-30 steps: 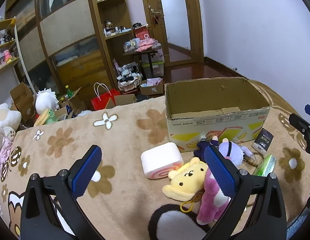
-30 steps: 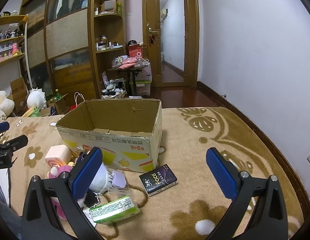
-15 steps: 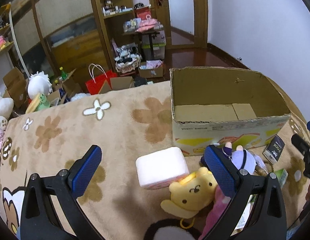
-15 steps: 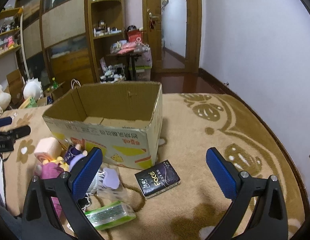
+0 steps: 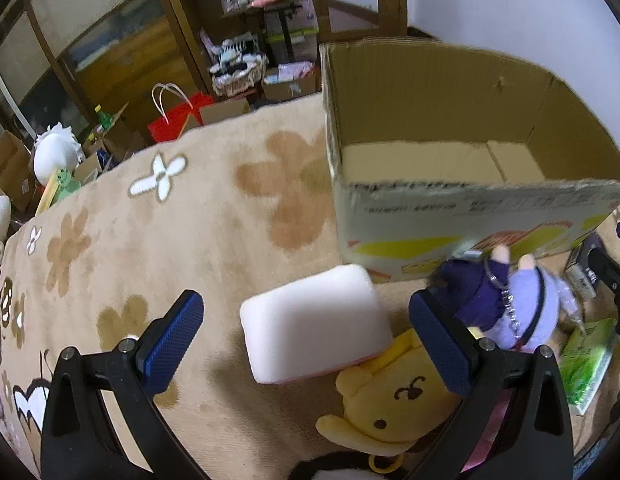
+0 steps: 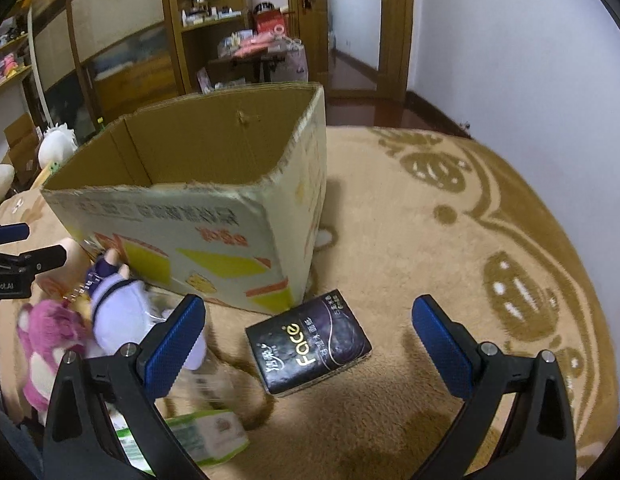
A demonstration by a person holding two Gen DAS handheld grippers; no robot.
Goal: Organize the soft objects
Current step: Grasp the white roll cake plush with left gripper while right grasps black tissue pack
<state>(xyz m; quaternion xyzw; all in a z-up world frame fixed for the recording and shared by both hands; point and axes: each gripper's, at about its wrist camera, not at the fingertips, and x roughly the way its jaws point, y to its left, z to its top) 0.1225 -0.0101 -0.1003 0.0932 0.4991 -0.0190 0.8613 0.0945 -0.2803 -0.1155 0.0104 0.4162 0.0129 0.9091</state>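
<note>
White foam block [image 5: 315, 322] lies centred between left gripper [image 5: 306, 336] fingers, long axis crosswise | left nearer | both claws spread apart, empty; right gripper [image 6: 308, 340] over black tissue pack [image 6: 308, 346]

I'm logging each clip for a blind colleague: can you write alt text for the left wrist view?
The open left gripper hovers over a white squishy block on a beige flowered blanket. A yellow dog plush lies beside the block and a purple doll just beyond. An empty open cardboard box stands behind them.
</note>
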